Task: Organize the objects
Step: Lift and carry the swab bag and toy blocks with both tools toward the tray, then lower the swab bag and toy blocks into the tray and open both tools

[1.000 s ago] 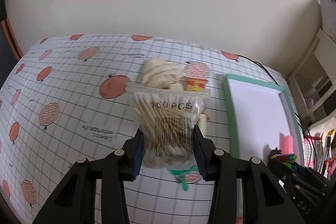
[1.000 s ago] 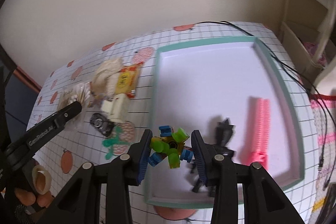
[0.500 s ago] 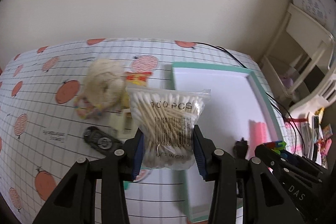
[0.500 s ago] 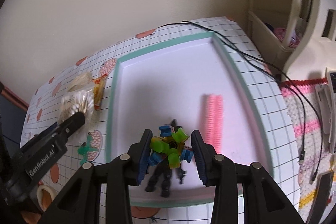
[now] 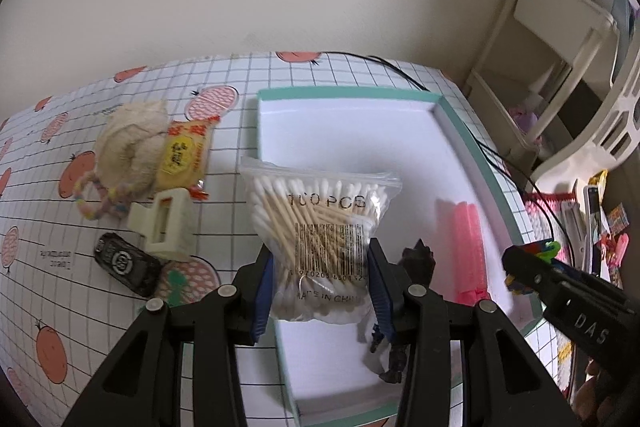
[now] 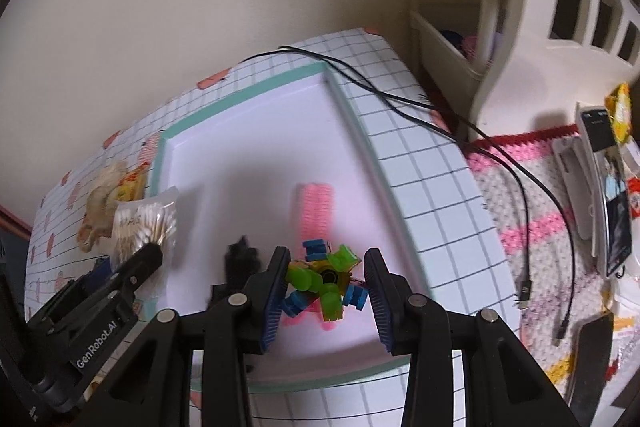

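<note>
My left gripper (image 5: 320, 287) is shut on a clear bag of cotton swabs (image 5: 320, 227) and holds it above the near left part of the white tray with a teal rim (image 5: 344, 93). My right gripper (image 6: 326, 291) is shut on a green, blue and yellow block toy (image 6: 326, 277) over the tray's near right part (image 6: 248, 91). Inside the tray lie a pink comb-like piece (image 5: 464, 239) and a dark toy figure (image 5: 418, 261). The swab bag (image 6: 144, 223) and the left gripper's arm also show at the left of the right wrist view.
Left of the tray on the gridded cloth lie a cream fluffy item (image 5: 130, 143), a yellow snack packet (image 5: 184, 153), a cream clip (image 5: 166, 227), a black oval item (image 5: 126, 263) and a bead bracelet (image 5: 94, 197). A black cable (image 6: 440, 115) runs right; a cream shelf (image 5: 560, 39) stands there.
Both grippers have moved to the right with their loads; the swab bag now hangs over the tray instead of the cloth, and the block toy has shifted past the dark figure toward the pink piece.
</note>
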`<state>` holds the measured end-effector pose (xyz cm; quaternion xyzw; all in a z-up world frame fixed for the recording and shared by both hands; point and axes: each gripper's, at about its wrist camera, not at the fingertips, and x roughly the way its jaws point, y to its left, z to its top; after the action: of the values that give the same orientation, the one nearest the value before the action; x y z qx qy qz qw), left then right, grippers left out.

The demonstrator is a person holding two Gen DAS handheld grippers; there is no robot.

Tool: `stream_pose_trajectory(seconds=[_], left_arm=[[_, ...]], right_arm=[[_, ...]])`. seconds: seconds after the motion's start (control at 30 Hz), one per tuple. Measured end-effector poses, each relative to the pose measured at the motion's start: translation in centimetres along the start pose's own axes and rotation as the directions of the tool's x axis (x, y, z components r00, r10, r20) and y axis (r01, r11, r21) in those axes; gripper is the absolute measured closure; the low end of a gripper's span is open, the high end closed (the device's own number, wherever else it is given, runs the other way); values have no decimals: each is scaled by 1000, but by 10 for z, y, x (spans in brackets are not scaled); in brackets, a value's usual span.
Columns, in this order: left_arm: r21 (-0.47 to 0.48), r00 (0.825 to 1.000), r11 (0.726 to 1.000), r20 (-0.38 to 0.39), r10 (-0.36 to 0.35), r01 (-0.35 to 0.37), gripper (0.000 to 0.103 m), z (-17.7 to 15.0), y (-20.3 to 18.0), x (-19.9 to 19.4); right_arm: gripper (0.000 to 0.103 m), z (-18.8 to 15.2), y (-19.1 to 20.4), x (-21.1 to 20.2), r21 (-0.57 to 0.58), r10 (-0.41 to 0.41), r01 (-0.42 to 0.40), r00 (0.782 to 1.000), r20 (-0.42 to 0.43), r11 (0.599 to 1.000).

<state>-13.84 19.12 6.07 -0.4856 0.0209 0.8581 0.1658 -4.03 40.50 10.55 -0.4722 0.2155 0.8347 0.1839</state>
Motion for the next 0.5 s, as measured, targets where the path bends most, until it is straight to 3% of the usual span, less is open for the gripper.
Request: stream_pose_trajectory(seconds=[0.5], left_arm=[[36,996,999,-93,-5,9,59,-14,-12,25]], right_arm=[[62,-5,-7,18,0,-39,39,996,-82,999]])
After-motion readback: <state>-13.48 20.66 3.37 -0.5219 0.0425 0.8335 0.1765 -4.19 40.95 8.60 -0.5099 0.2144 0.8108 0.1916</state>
